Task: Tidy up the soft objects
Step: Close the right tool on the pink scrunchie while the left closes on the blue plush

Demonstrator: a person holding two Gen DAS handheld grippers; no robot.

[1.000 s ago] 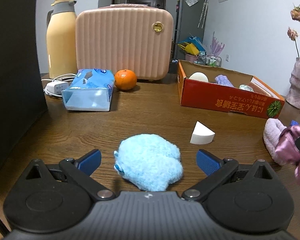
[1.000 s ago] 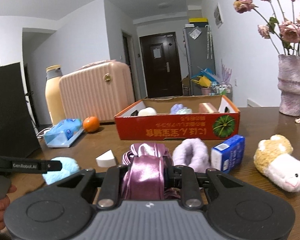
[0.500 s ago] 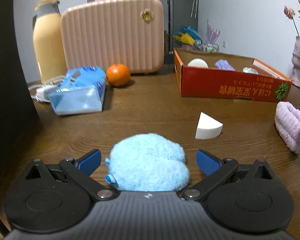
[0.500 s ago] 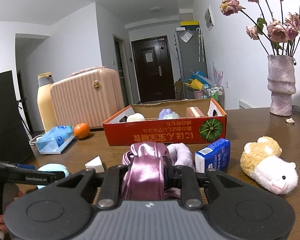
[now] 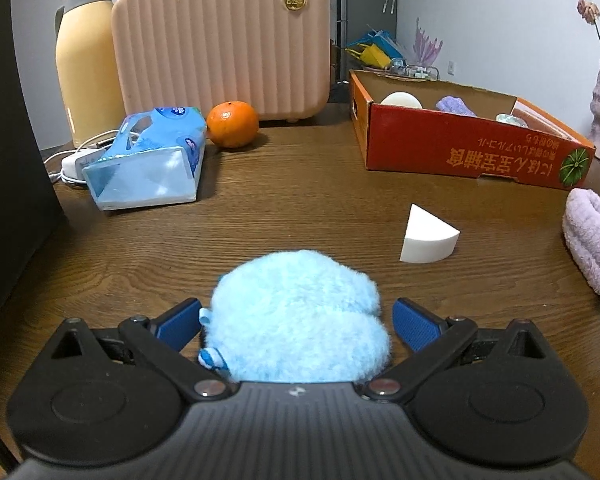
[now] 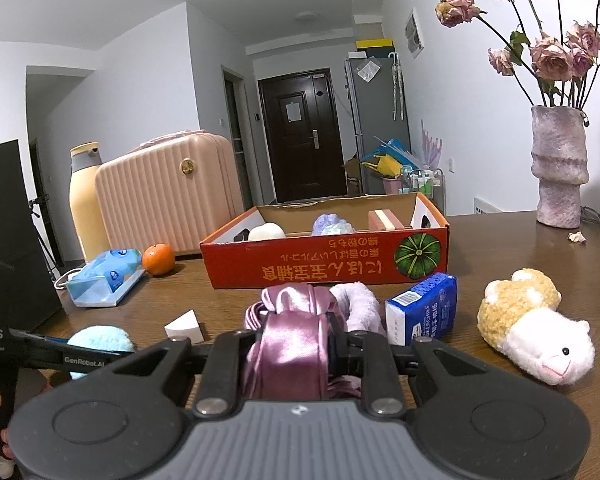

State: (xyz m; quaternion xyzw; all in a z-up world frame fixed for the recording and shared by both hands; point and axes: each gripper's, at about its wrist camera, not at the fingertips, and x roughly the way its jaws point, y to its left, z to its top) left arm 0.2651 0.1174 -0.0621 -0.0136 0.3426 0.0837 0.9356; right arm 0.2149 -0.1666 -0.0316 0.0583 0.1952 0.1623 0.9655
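Straddling fluffy blue puff (image 5: 296, 316), pinching satin scrunchie (image 6: 290, 332)

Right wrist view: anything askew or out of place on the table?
Mostly ordinary clutter. The red cardboard box has its print upside down from this side, and a fallen dried petal lies on the brown wooden table beside the purple vase.
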